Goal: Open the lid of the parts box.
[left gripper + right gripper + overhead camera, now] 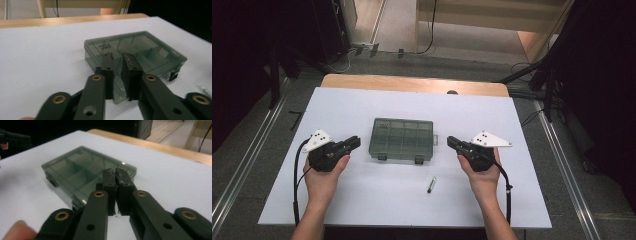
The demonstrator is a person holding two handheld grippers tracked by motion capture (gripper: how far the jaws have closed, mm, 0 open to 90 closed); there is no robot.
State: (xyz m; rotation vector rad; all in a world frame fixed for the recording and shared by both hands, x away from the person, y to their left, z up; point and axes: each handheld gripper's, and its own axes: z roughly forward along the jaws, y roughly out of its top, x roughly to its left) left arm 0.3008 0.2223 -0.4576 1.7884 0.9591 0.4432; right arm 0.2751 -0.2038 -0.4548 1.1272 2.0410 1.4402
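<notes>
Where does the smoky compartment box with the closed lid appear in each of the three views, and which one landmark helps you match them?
High view: the compartment box lies mid-table, between the left gripper and right gripper.
Left gripper view: the box sits centre-right, beyond the jaws.
Right gripper view: the box sits centre-left, beyond the jaws.
Shared landmark: the wooden table edge behind the white sheet.

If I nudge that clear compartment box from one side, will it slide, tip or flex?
The compartment box lies flat and low on the white table, so it would probably slide rather than tip. Its compartments look empty, so it is likely light and may spin if pushed off-centre. The smoky plastic looks rigid, with two latches on the near edge, so little flex seems likely.
</notes>
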